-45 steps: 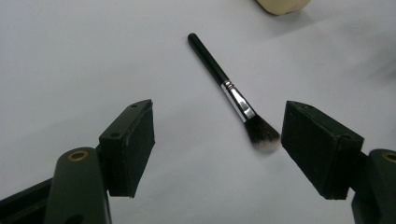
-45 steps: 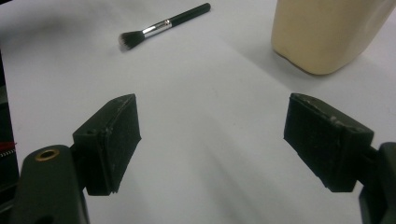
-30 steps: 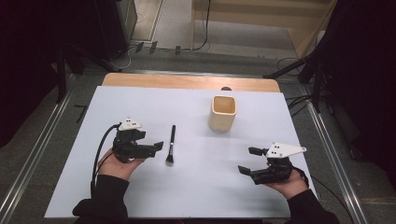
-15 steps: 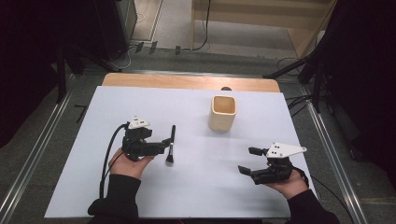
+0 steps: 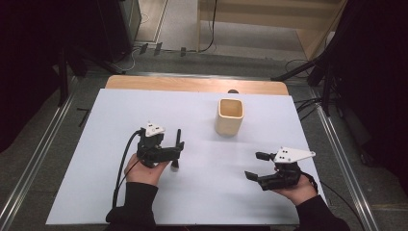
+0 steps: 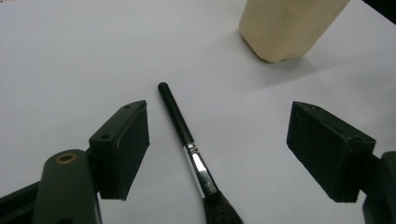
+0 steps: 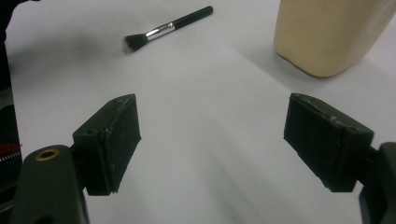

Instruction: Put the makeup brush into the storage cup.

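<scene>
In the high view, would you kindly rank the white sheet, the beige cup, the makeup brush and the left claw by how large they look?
Largest to smallest:
1. White sheet, covering most of the table.
2. Left claw with its body.
3. Beige cup, close to the claw in apparent size, so ranks 2 and 3 are unsure.
4. Makeup brush, thin and partly hidden by the claw.

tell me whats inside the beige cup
From the high view the beige cup looks empty: bare inner walls show through its open top. Its bottom is hidden by the near wall.
</scene>
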A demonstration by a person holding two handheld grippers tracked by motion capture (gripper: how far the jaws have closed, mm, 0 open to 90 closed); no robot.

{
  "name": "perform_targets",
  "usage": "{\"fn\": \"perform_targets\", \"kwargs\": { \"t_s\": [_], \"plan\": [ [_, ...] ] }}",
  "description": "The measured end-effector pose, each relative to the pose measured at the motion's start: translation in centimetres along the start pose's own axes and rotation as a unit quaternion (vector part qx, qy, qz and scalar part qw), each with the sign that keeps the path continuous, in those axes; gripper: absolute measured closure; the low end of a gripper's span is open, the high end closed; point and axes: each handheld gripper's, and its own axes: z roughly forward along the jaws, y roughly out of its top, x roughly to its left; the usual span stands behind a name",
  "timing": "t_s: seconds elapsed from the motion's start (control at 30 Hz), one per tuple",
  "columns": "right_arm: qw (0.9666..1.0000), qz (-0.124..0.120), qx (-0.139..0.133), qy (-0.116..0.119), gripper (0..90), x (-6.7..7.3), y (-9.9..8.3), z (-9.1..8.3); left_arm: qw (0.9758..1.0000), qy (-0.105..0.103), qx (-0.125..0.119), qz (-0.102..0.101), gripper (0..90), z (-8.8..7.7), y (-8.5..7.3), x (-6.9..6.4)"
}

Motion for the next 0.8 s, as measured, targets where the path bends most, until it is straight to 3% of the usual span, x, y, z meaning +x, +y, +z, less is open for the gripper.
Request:
{"fn": "perform_targets", "kwargs": {
  "t_s": [0.17, 0.4, 0.47, 0.63, 0.8],
  "plan": [
    [1.0, -0.001, -0.001, 0.002, 19.3, 0.0, 0.0, 0.0, 1.0, 0.006, 0.004, -0.002, 21.9, 0.7, 0.0, -0.5],
    [1.0, 0.001, -0.002, 0.003, 19.3, 0.0, 0.0, -0.1, 0.9989, 0.018, 0.042, 0.003, 22.2, 1.5, 1.0, -0.6],
    [1.0, 0.0, -0.002, 0.004, 19.3, 0.1, 0.0, -0.1, 0.9977, 0.02, 0.064, 0.005, 22.1, 1.6, 1.6, -0.6],
    [1.0, 0.0, 0.0, 0.003, 19.3, 0.0, 0.0, -0.1, 0.9949, 0.016, 0.099, -0.012, 21.0, 1.9, 2.7, -0.4],
    [1.0, 0.001, 0.003, 0.004, 19.3, 0.0, 0.0, 0.0, 0.9896, 0.027, 0.135, -0.042, 20.3, 2.2, 3.4, 0.3]
  ]
}}
